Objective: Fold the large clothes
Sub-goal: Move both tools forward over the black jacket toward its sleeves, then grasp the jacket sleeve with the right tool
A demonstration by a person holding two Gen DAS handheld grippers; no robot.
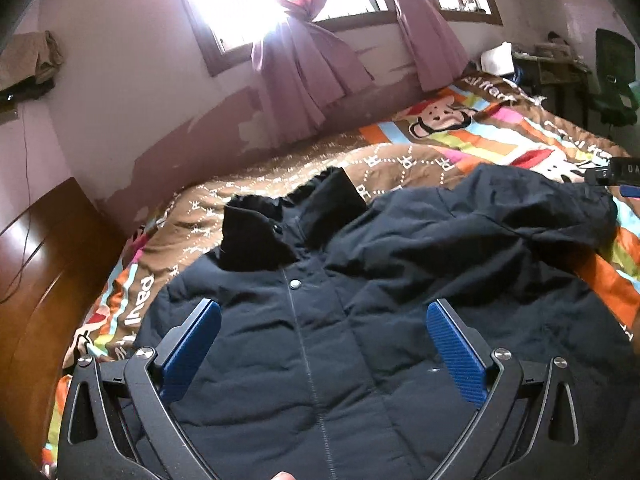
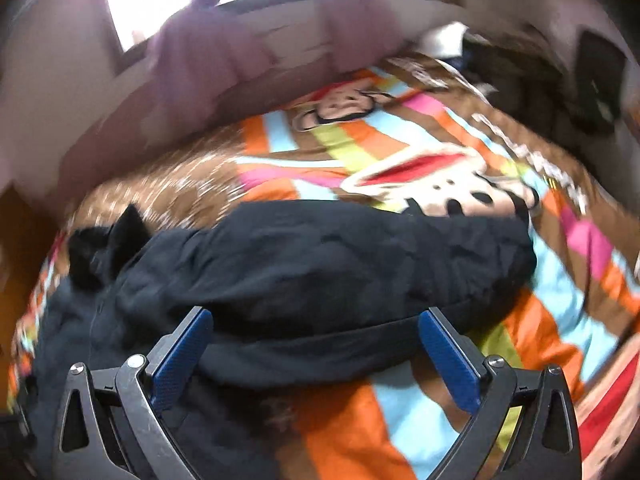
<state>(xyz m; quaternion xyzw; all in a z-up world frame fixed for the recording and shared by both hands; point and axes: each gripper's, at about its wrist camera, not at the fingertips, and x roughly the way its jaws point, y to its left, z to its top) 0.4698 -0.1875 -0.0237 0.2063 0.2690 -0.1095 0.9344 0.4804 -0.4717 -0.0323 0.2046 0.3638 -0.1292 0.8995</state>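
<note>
The left gripper [image 1: 323,316] and right gripper [image 2: 316,326] both hang wide open, holding nothing, over the dark puffy jacket [image 1: 360,280] spread flat near the bed's headboard end [image 1: 36,264], probably so its sleeve [image 2: 360,248] can be folded in.

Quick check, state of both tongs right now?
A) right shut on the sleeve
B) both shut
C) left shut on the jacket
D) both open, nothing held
D: the left tongs and right tongs both show their blue pads spread wide over the dark padded jacket, with no fabric pinched between them.
</note>
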